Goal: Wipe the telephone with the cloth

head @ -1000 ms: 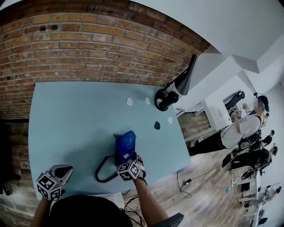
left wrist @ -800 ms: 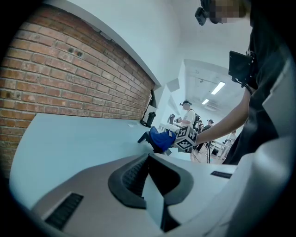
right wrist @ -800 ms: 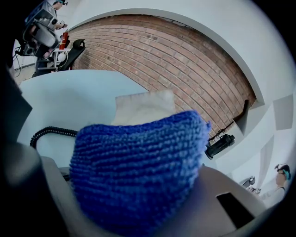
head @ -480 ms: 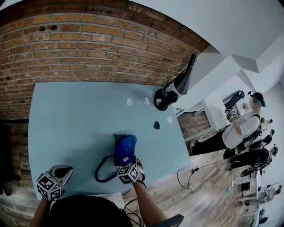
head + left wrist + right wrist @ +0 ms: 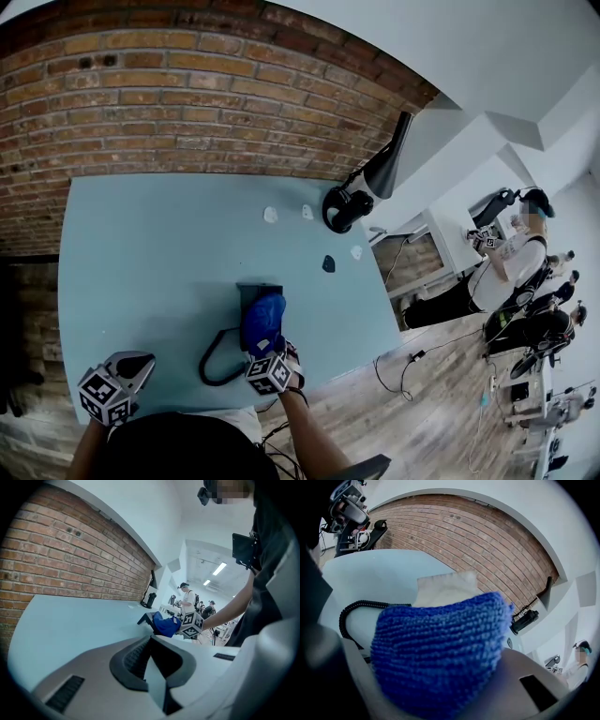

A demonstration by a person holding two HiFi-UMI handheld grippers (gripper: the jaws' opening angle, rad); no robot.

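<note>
A dark telephone (image 5: 255, 291) lies on the light blue table (image 5: 141, 262), and its black coiled cord (image 5: 214, 361) loops toward the near edge. My right gripper (image 5: 265, 343) is shut on a blue knitted cloth (image 5: 263, 317) and presses it on the telephone's near part. The cloth (image 5: 440, 653) fills the right gripper view, with the cord (image 5: 356, 611) at the left. My left gripper (image 5: 139, 362) rests shut and holds nothing at the table's near left corner. In the left gripper view, the cloth (image 5: 165, 624) and the telephone (image 5: 146, 618) show beyond the left gripper (image 5: 150, 641).
A brick wall (image 5: 187, 103) runs behind the table. A black desk lamp (image 5: 361, 192) stands at the far right corner. Two small white bits (image 5: 272, 215), a dark piece (image 5: 328, 264) and another white bit (image 5: 356, 252) lie on the table's right side. People stand off to the right.
My right gripper has drawn the cloth toward the near edge along the telephone, and more of the telephone's far end now shows. The left gripper has not moved.
</note>
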